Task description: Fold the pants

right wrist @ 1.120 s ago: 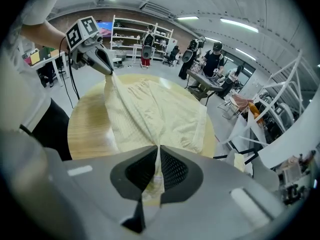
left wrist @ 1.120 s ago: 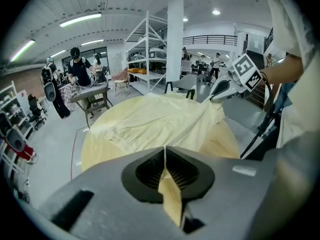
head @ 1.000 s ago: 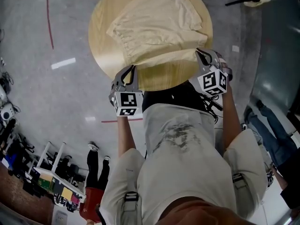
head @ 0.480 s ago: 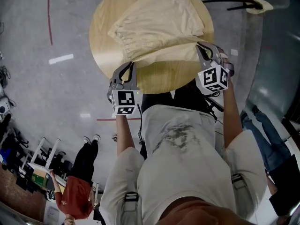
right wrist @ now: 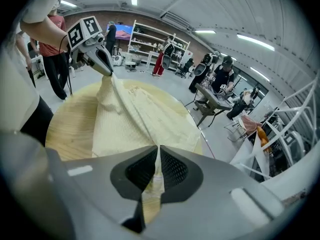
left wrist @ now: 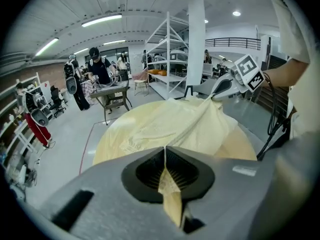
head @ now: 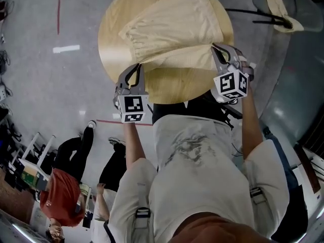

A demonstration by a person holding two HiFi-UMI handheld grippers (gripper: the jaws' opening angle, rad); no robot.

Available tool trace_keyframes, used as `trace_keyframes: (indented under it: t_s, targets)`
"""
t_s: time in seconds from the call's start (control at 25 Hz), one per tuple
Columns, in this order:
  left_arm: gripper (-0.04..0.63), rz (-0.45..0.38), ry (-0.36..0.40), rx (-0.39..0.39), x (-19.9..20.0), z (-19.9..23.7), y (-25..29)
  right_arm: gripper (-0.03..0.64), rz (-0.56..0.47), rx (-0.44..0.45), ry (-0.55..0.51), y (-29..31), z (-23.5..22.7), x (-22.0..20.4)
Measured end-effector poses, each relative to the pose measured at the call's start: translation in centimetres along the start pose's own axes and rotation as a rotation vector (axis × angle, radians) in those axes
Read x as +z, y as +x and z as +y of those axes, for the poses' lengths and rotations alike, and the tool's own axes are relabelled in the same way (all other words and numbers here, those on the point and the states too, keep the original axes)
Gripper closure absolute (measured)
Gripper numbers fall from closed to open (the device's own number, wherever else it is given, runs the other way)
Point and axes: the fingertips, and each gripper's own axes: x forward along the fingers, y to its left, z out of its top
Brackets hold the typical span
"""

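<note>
Cream pants lie spread over a round wooden table. My left gripper is shut on the pants' near edge at its left end. My right gripper is shut on the same edge at its right end, so the fabric is lifted slightly between them. In the left gripper view a fold of the pants is pinched between the jaws, and the right gripper shows across the cloth. In the right gripper view the pants run from the closed jaws to the left gripper.
A chair draped with pale cloth stands on the floor past the table, at the right. Two bystanders stand on the floor to my left. White shelving and a small work table with people stand farther off.
Both grippers have carried the pants' near edge a little farther over the table, away from my body. The bystanders on the left have moved closer.
</note>
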Motion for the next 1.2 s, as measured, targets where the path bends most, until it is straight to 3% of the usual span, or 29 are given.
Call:
trace_keyframes:
  t_s: [1.2]
  targets:
    - [0.575, -0.019, -0.065, 0.148, 4.9, 6.0, 2.9, 0.6, -0.056, 0.081, -0.151, 4.7, -7.6, 5.3]
